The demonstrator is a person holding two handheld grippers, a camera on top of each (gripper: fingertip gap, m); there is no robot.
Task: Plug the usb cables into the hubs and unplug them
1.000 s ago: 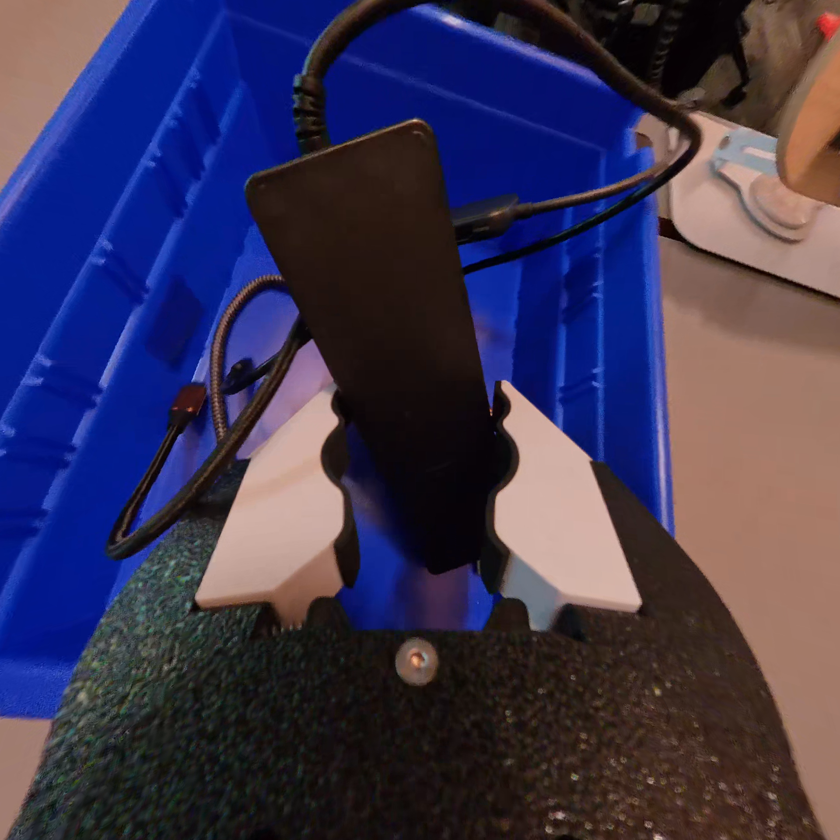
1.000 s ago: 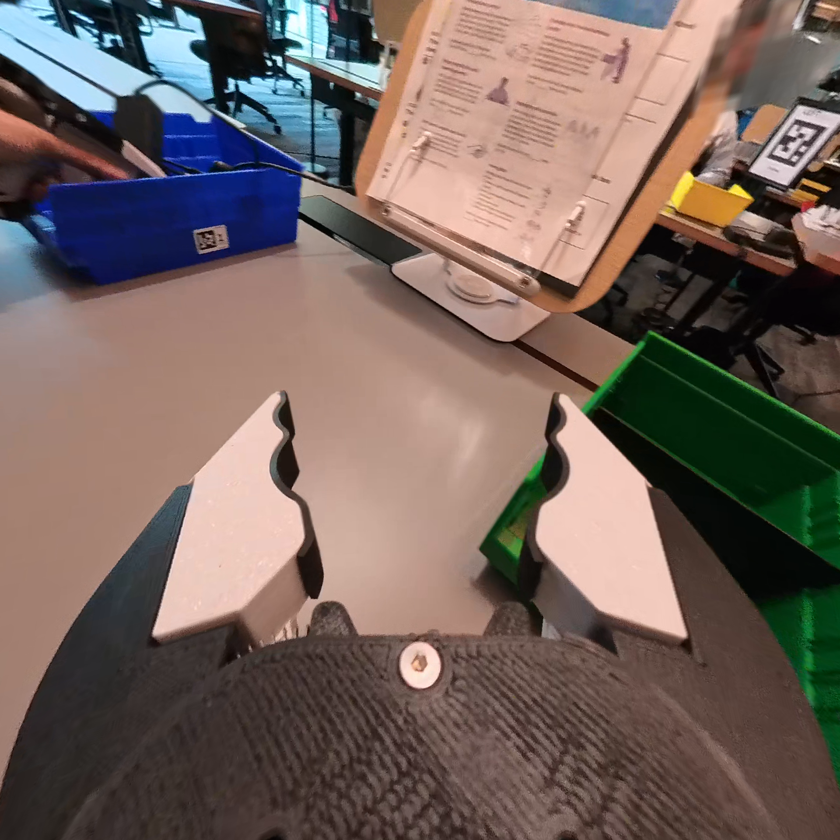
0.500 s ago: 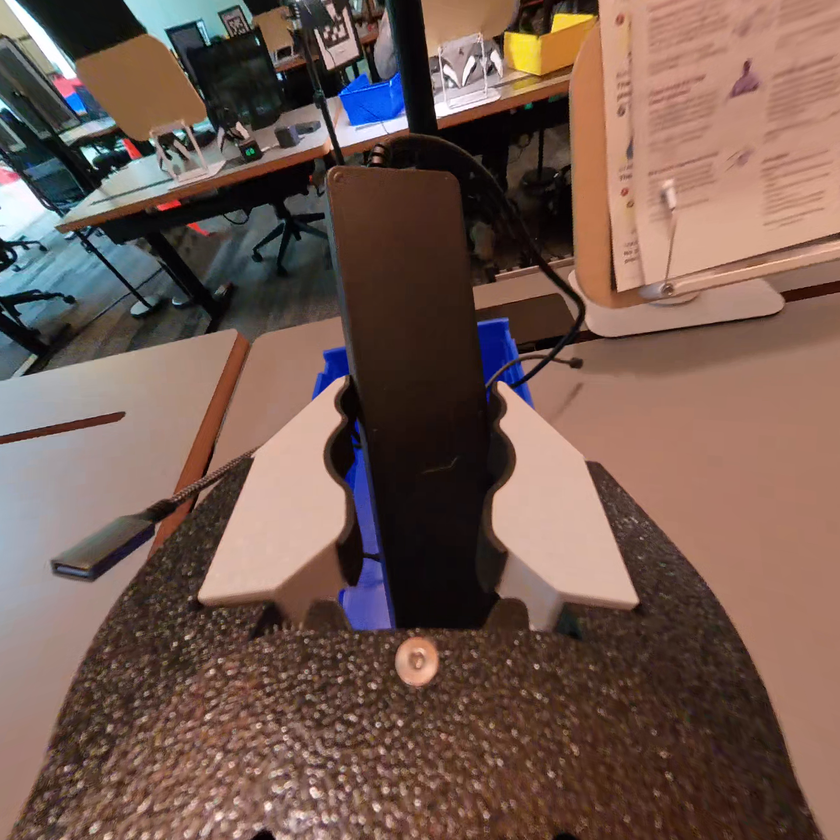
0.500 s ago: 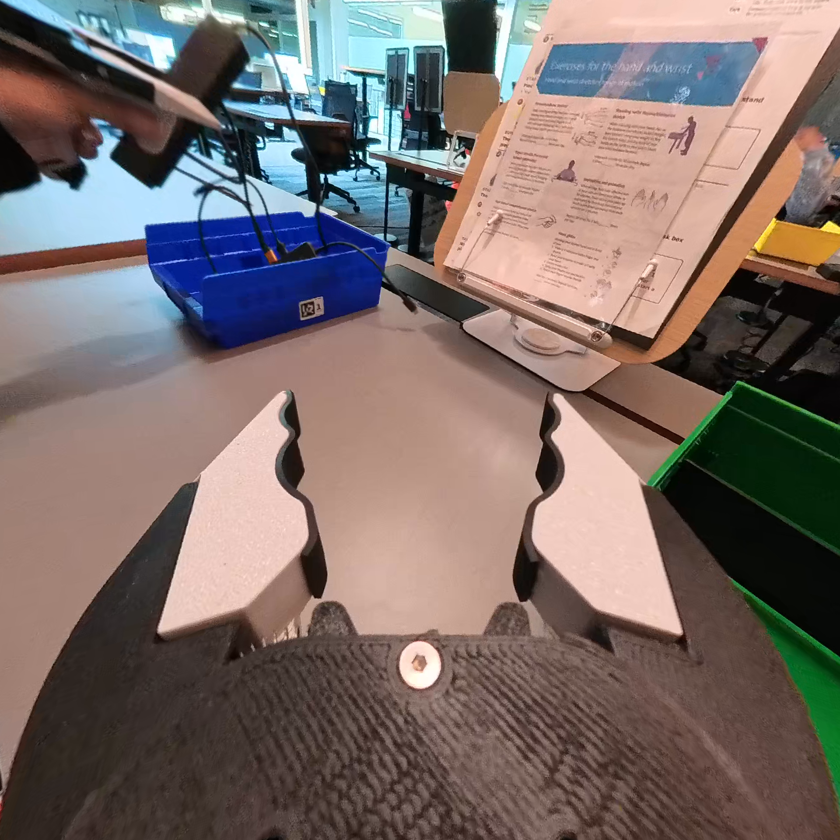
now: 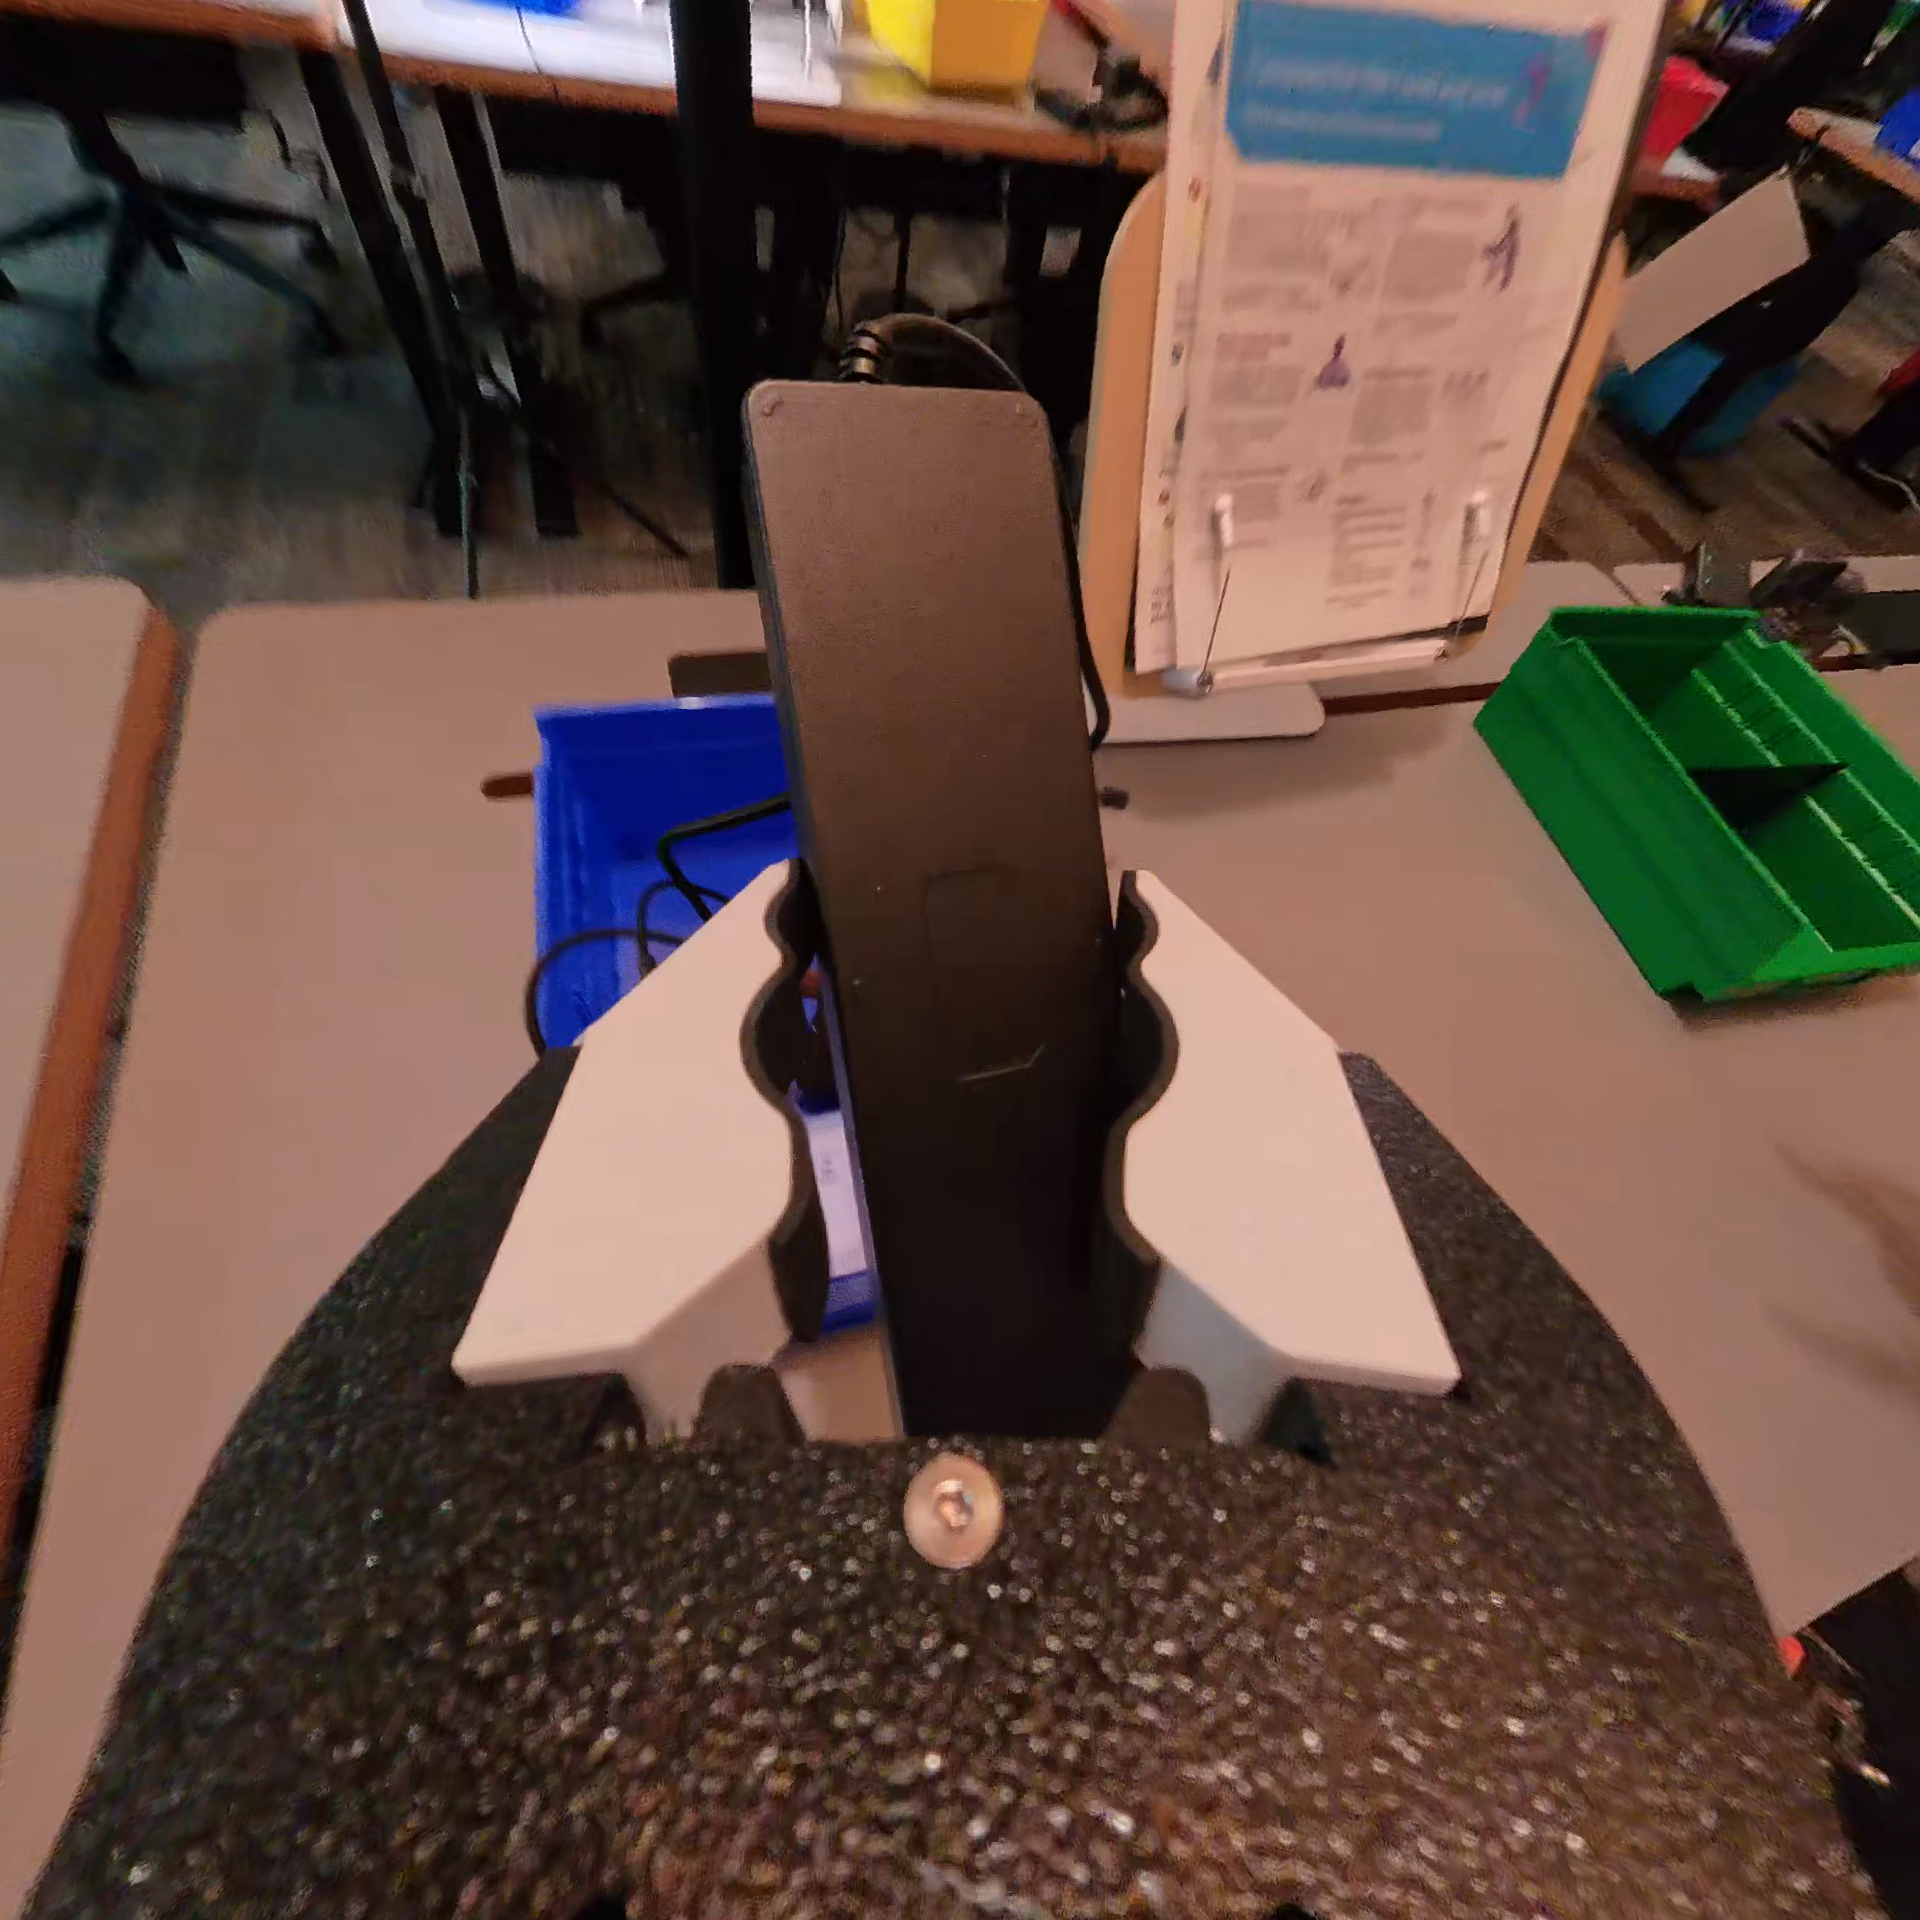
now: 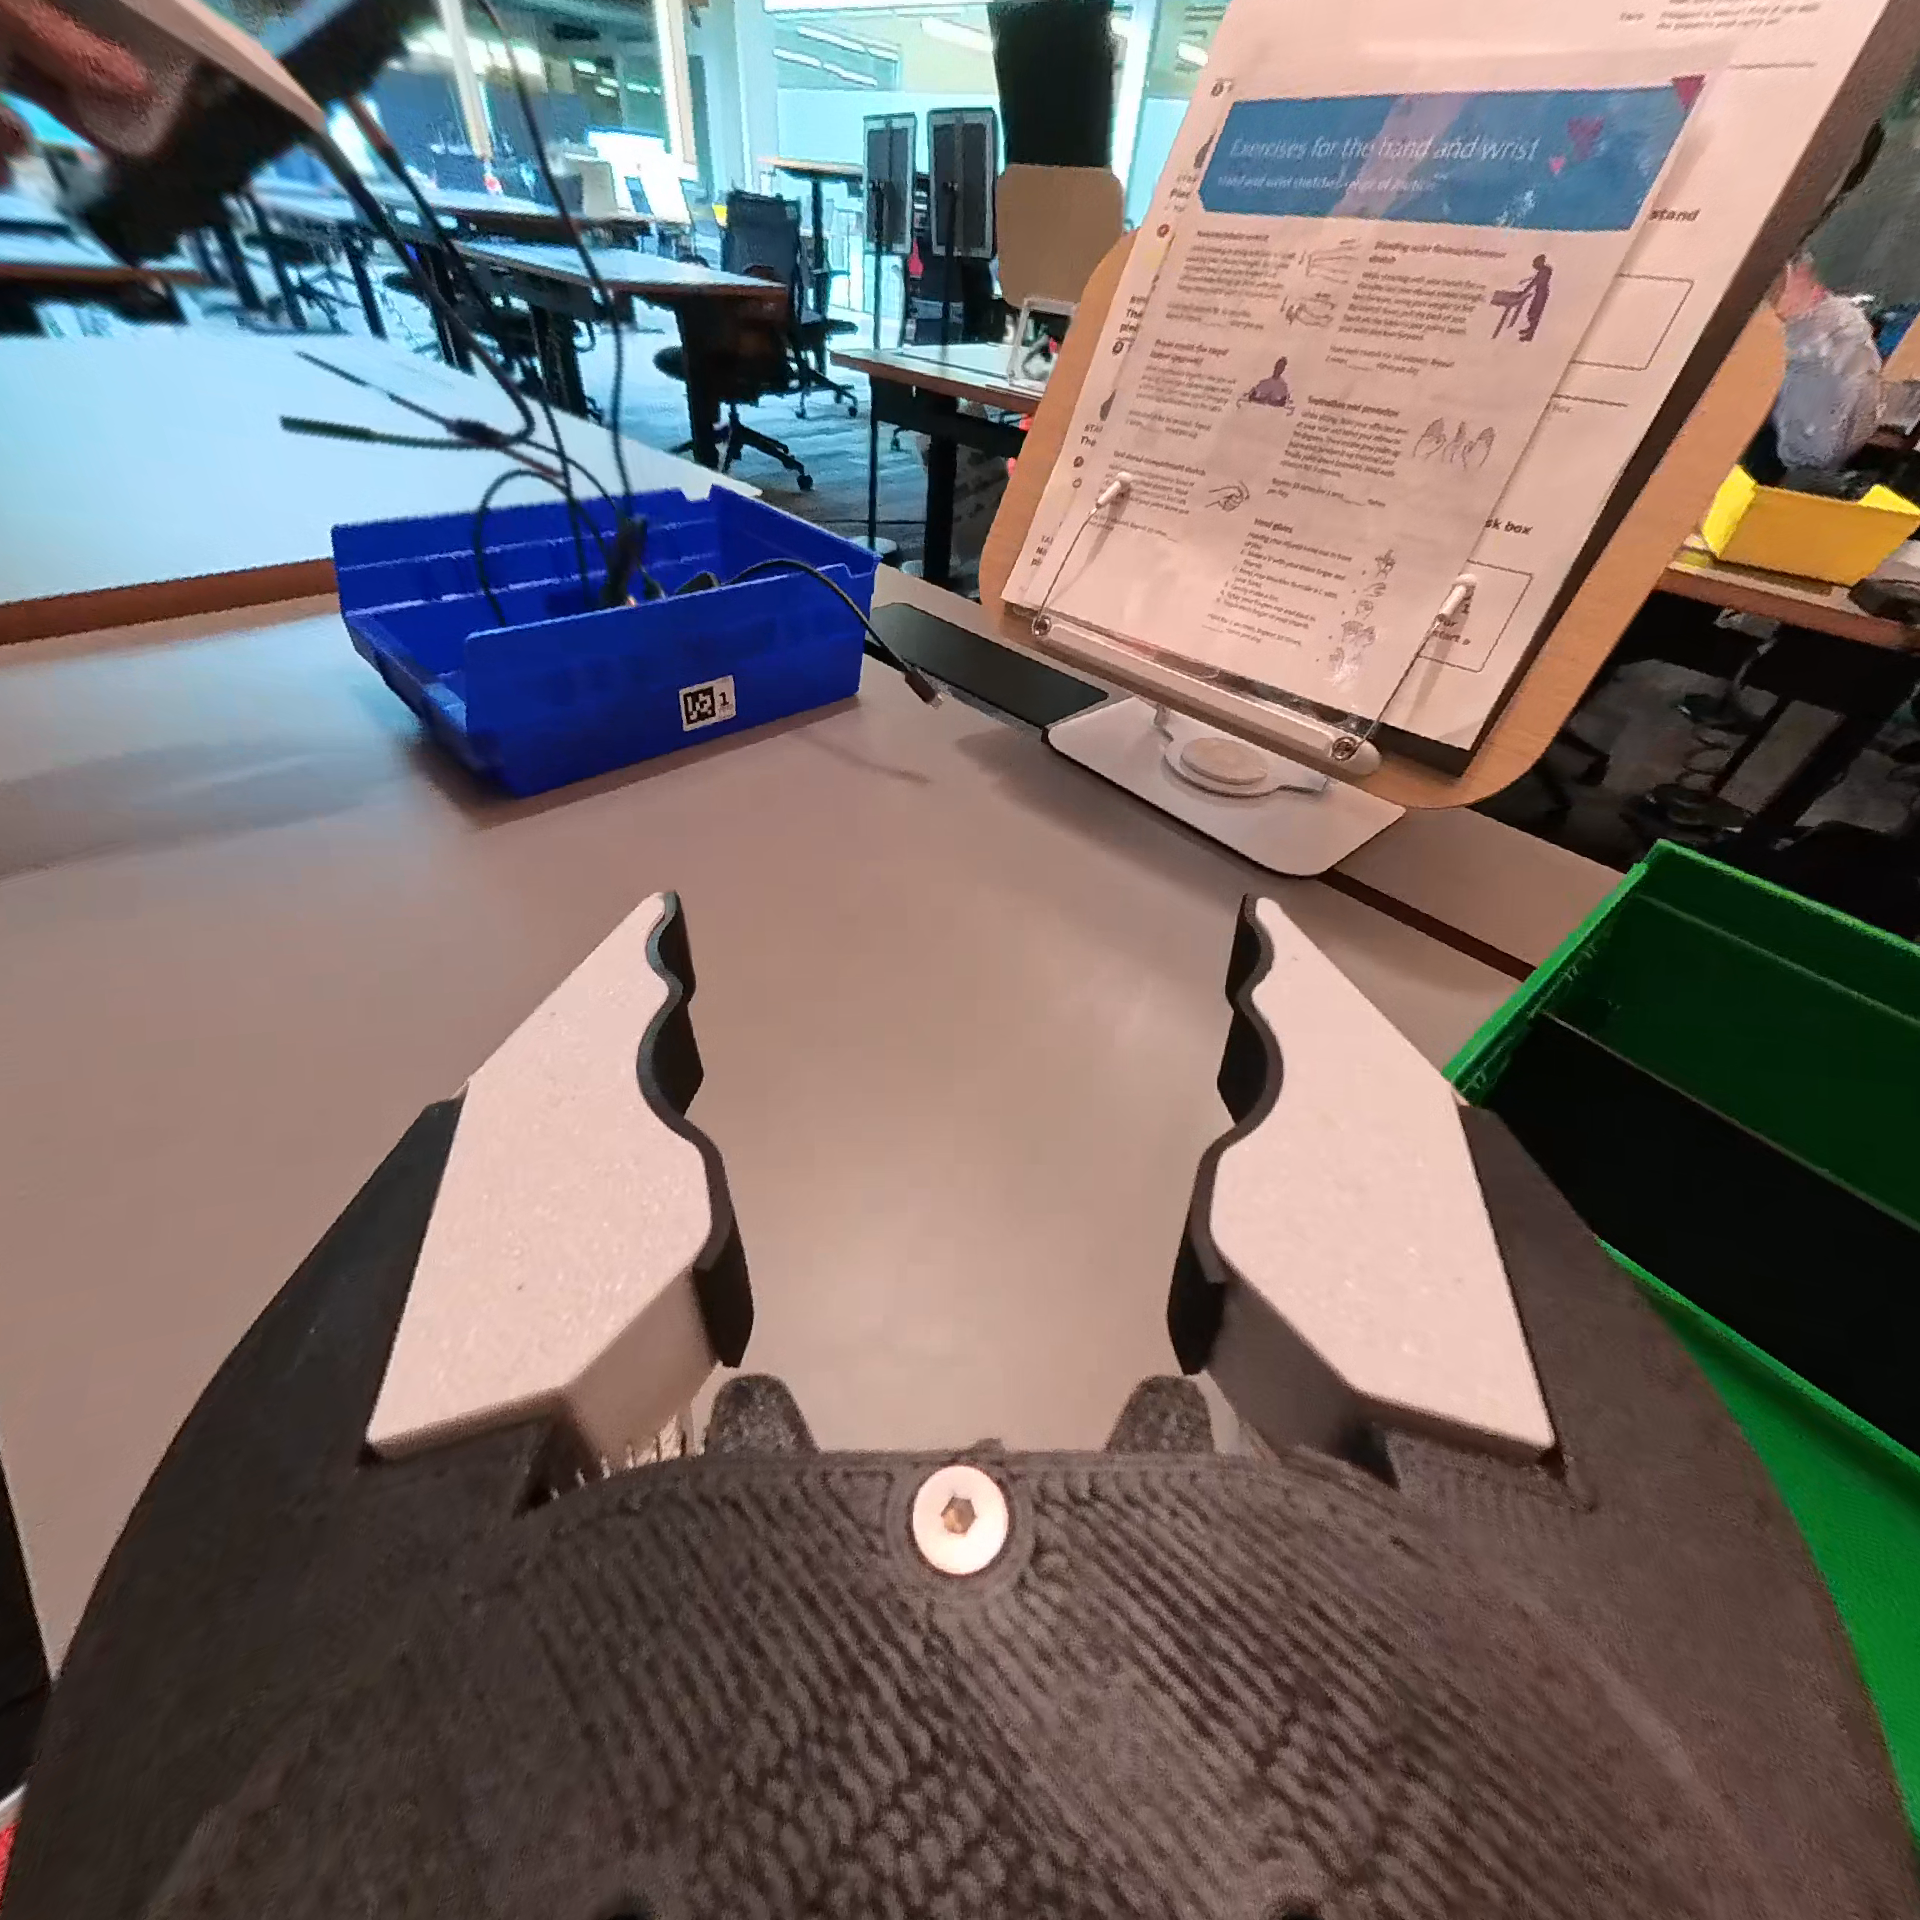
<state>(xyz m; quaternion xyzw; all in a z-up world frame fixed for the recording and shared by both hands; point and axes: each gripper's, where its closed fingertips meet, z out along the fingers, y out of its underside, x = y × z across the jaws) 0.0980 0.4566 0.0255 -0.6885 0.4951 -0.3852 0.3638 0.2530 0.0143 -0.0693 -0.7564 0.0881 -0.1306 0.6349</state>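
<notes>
The left gripper (image 5: 961, 904) clamps a long, flat, matte-black rectangular USB hub (image 5: 935, 790), thin cables (image 6: 499, 416) dangling beneath; the right gripper (image 6: 956, 935) gapes wide, empty.

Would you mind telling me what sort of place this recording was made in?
Probably an open-plan lab or office workspace: rows of long desks with office chairs, and sorting bins, blue and green, on the worktable.

Grey table (image 6: 935, 883) with blue bin (image 6: 623, 675), green bin (image 5: 1714, 831), document stand (image 6: 1226, 790)
</notes>
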